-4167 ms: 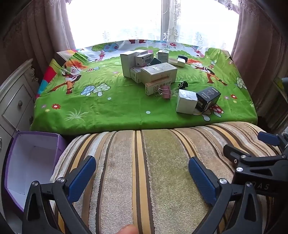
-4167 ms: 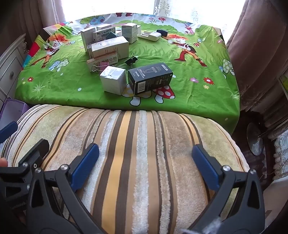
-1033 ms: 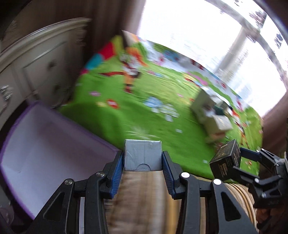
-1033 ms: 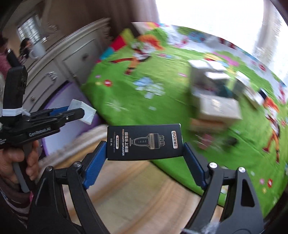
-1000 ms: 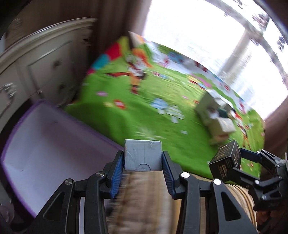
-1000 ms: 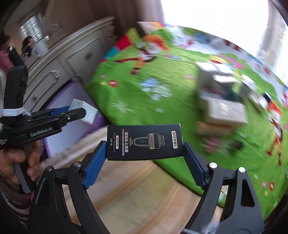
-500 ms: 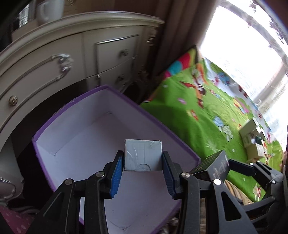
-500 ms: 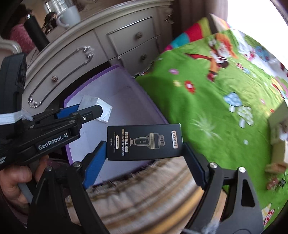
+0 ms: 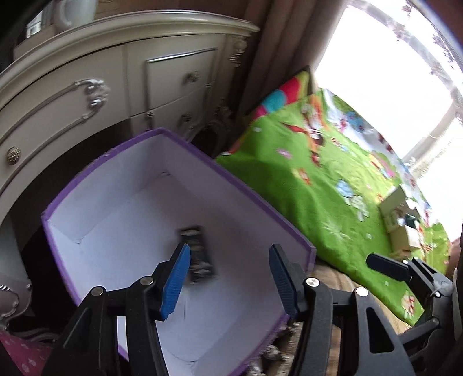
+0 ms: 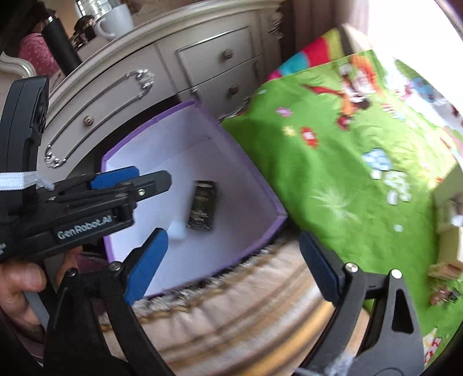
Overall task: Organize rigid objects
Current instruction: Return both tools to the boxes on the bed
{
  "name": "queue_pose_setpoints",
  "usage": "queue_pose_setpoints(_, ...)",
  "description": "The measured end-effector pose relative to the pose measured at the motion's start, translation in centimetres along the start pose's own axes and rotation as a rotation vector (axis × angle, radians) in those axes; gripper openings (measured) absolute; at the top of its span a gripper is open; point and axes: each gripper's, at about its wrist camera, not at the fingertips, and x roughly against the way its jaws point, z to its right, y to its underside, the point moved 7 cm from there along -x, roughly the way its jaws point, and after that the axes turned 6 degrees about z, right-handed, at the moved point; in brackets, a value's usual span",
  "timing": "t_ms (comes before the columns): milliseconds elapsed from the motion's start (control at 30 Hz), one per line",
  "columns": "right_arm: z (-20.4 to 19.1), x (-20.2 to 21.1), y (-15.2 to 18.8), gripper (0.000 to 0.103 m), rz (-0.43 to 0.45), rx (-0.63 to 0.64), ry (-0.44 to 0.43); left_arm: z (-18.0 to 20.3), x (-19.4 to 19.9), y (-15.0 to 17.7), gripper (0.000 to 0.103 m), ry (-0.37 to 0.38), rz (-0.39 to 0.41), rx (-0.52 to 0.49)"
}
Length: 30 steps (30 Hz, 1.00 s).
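A purple box (image 9: 237, 190) with a white inside stands on the floor below both grippers. In it lies a black carton (image 9: 198, 254), also seen from the right wrist (image 10: 202, 206). A small white box (image 10: 178, 230), blurred, shows beside the carton; the left wrist view does not show it. My left gripper (image 9: 230, 277) hangs over the purple box (image 10: 173, 144), jaws opening, nothing between them. Over the near corner, my right gripper (image 10: 233, 266) is also opening and holds nothing.
A cream dresser (image 9: 115, 86) with drawers stands just behind the purple box, a mug (image 10: 115, 20) on top. The green cartoon cloth (image 10: 347, 173) lies to the right with a pile of small boxes (image 9: 402, 231). A striped cushion (image 10: 231, 318) is under the right gripper.
Both grippers have let go over the purple box. The white box has left the left jaws and the black carton the right jaws; both are now inside the box.
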Motion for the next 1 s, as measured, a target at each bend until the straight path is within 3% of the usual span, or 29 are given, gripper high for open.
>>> queue_pose_setpoints(233,5.9,5.4,2.3,0.094,0.076,0.018,0.175,6.0,-0.1,0.9,0.058,0.107,-0.014,-0.113)
queue_pose_setpoints(600,16.9,11.2,6.6,0.094,0.067,-0.127,0.372,16.2,0.1,1.9,0.058,0.296,-0.063,-0.212)
queue_pose_setpoints(900,25.4,13.9,9.9,0.093,0.074,-0.324,0.461,24.7,-1.4,4.7,0.058,0.443,-0.182,-0.235)
queue_pose_setpoints(1000,27.6,14.4,10.9,0.091,0.08,-0.38,0.484,27.3,-2.7,6.0,0.058,0.525,-0.284,-0.176)
